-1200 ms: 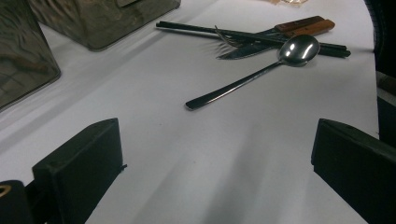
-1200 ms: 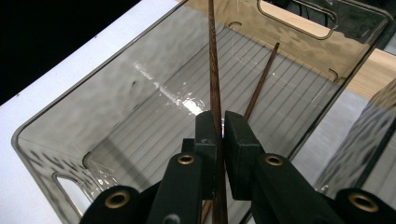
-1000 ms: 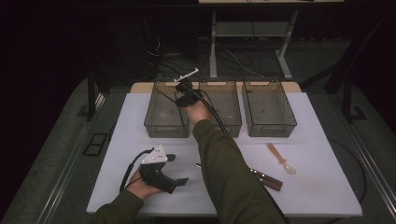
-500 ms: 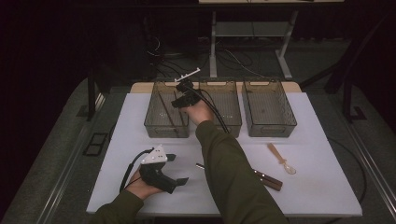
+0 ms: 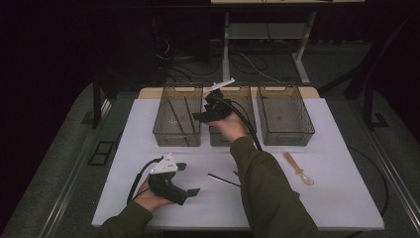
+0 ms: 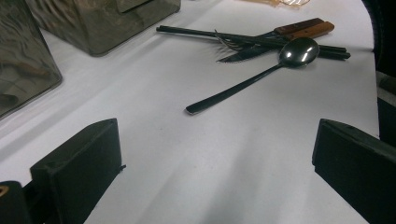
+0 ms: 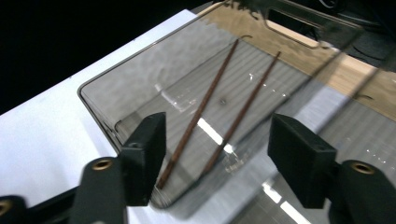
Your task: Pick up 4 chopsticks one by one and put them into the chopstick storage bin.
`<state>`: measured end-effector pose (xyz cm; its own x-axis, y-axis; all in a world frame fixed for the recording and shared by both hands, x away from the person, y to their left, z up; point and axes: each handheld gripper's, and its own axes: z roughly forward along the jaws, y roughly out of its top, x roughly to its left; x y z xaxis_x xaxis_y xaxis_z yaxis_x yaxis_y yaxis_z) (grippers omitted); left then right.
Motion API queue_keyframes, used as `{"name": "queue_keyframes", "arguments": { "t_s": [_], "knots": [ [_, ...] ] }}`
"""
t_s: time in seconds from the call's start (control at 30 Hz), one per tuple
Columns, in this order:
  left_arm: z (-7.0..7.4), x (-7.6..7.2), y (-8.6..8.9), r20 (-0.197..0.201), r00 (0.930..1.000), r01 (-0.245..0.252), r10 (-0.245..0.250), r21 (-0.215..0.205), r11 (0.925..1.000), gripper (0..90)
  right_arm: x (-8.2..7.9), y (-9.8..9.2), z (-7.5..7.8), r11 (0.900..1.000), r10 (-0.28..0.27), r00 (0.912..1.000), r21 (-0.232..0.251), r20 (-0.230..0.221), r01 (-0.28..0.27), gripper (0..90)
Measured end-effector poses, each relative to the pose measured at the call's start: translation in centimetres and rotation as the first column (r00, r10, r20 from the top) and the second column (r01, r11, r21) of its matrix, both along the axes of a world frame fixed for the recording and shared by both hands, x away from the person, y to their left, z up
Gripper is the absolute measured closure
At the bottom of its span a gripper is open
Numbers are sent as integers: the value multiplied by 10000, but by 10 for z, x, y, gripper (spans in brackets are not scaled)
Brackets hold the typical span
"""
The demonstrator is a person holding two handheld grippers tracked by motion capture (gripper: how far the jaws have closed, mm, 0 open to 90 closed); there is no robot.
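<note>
Sorting cutlery into bins, release stage. I am holding my right gripper (image 5: 210,110) over the gap between the left bin (image 5: 177,122) and the middle bin (image 5: 233,130); its jaws have just been opening and nothing is between them. Two brown chopsticks (image 7: 219,109) are lying side by side on the left bin's floor, running near to far. My left gripper (image 5: 182,179) is resting on the near left of the white table (image 5: 337,198), jaws standing wide apart and empty. The remaining pieces are waiting on the near middle of the table: a dark spoon (image 6: 254,77), a fork (image 6: 233,43) and a wooden-handled knife (image 6: 280,39) lying against a pair of black chopsticks (image 6: 196,32). A pale plastic spoon (image 5: 298,168) is lying well apart to the right, near the right bin (image 5: 285,115).

To do this step well, I judge that I should be lifting clear of the bin rim before swinging back, keeping the trailing cable off the bins, then approaching the next piece low and across its handle, since the pile is overlapping.
</note>
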<state>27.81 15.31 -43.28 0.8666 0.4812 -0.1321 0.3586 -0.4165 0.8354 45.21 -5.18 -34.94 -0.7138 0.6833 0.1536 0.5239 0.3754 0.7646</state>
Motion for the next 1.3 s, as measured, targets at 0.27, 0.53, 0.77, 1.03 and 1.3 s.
{"name": "queue_keyframes", "arguments": {
  "t_s": [0.27,0.53,0.77,1.03,1.3],
  "knots": [
    [-1,0,0,-39,10000,-61,61,24,10000,0,-21,-31,8,9999,125,9998,41,134,-126,292],
    [-1,0,1,-74,9999,-144,145,41,9999,0,-45,-59,9,9994,353,9994,28,-32,-353,278],
    [-1,0,2,-72,9999,-153,154,149,9998,0,-66,-82,4,9981,617,9980,-46,-125,-618,314],
    [-2,0,1,-55,9999,-132,133,108,9999,0,-84,-112,-7,9983,589,9976,-25,-351,-590,384],
    [-2,0,1,-91,9998,-192,193,101,9998,0,-101,-135,-21,9988,441,9973,-174,-588,-452,445]
  ]
}}
